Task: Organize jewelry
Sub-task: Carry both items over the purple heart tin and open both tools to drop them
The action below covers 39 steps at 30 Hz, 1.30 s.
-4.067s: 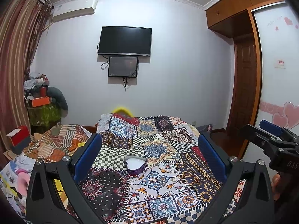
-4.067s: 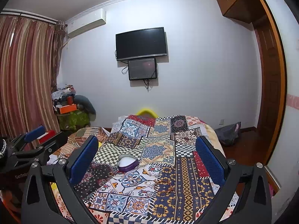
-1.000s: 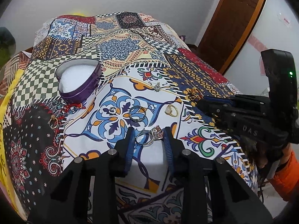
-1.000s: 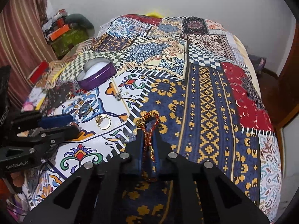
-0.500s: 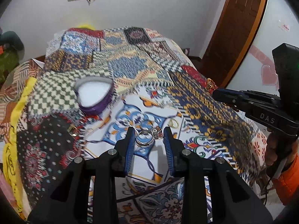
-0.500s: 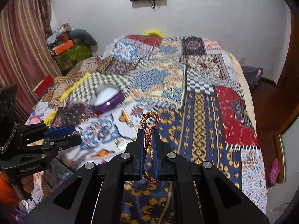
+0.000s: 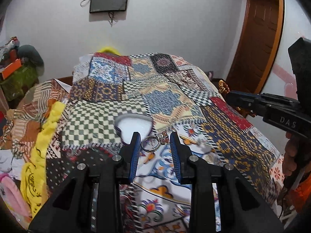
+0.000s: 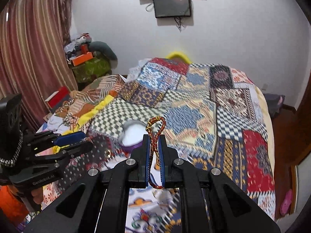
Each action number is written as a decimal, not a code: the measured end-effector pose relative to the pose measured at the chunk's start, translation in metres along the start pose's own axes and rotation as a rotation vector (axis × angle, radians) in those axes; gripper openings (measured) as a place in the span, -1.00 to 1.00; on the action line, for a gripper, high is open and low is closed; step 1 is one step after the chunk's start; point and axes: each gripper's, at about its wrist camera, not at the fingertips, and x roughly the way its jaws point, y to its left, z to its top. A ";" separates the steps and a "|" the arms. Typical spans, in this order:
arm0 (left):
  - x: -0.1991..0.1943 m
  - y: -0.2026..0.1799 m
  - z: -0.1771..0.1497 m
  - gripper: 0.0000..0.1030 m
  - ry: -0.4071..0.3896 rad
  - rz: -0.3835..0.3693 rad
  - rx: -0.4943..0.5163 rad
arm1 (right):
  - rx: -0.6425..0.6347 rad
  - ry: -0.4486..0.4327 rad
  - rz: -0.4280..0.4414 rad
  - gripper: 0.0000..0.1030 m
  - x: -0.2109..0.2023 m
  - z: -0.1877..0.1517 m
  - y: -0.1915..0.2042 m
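White walls and a patchwork bedspread (image 7: 175,97) fill both views, with a dark wall screen (image 8: 172,4) above the bed's far end. Only the right wrist view shows the striped curtain (image 8: 33,58) at the left; only the left wrist view shows the brown wooden door (image 7: 258,38) at the right. "DAS" is readable on the right hand-held gripper (image 7: 226,93) in the left view, and "GenRobot.AI" on the left hand-held gripper (image 8: 77,141) in the right view. The left one pinches a silver ring (image 7: 154,144) with a pale stone between its blue pads, above the bedspread, just near of the heart-shaped box (image 7: 134,126). The right one is pressed together on a red-gold braided cord bracelet (image 8: 156,132), whose knotted loop sticks out past the fingertips.
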 end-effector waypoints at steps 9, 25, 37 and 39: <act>0.030 0.029 0.012 -0.41 0.018 0.029 -0.026 | -0.017 0.030 0.057 -0.85 0.042 0.023 0.012; 0.130 0.054 0.008 -0.41 0.204 -0.014 -0.034 | -0.020 0.328 0.139 -0.85 0.164 0.027 0.014; 0.151 0.062 0.006 -0.41 0.240 -0.033 -0.032 | -0.030 0.481 0.147 -0.85 0.212 0.017 0.015; 0.151 0.062 0.007 -0.41 0.240 -0.032 -0.028 | -0.028 0.484 0.152 -0.85 0.213 0.017 0.016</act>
